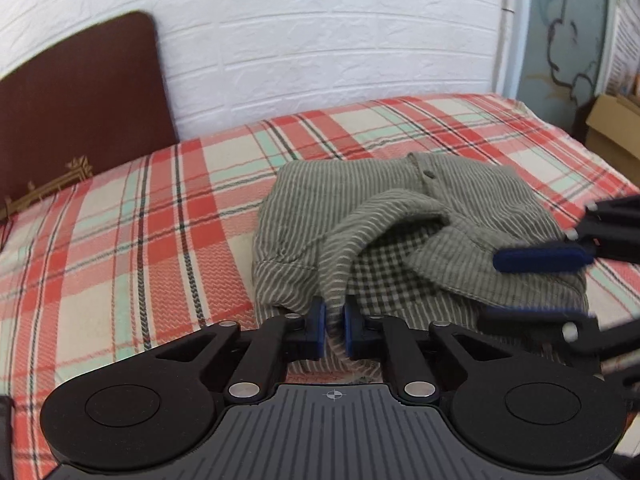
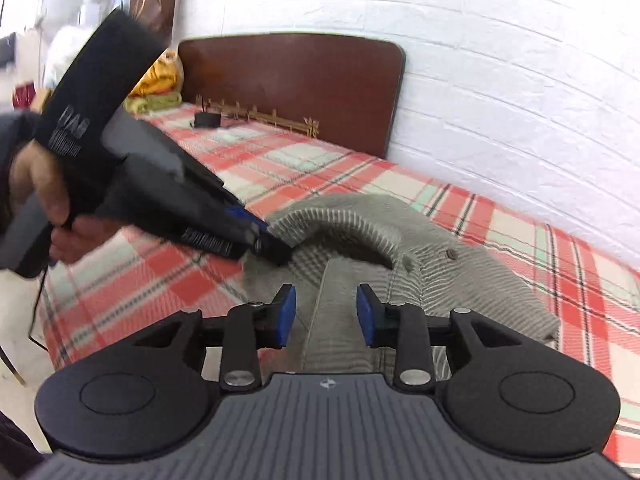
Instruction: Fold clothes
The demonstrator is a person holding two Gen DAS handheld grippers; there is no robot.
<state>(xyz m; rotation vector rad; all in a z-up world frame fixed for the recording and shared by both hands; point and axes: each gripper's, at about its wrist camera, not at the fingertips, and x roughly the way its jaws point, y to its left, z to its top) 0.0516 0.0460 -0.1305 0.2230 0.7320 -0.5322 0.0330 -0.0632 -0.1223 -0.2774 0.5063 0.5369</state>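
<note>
A grey-green striped garment (image 1: 360,200) with a checked lining lies crumpled on the plaid bed sheet (image 1: 140,240). At the bottom of the left wrist view my left gripper (image 1: 335,320) is shut on a raised fold at the garment's near edge, with striped cloth pinched between its blue pads. From the right, my right gripper (image 1: 536,286) stands open over the garment's right side. In the right wrist view its blue pads (image 2: 286,316) are apart above the garment (image 2: 440,280), not pressing it. A hand (image 2: 44,184) holds the left gripper (image 2: 272,246), tip on the cloth's edge.
A dark brown headboard (image 2: 292,80) closes the bed's end against a white brick wall (image 1: 320,40). A small black object (image 2: 206,119) lies on the sheet near it, beside yellow and green cloths (image 2: 160,80). A cardboard box (image 1: 612,132) stands past the bed's far corner.
</note>
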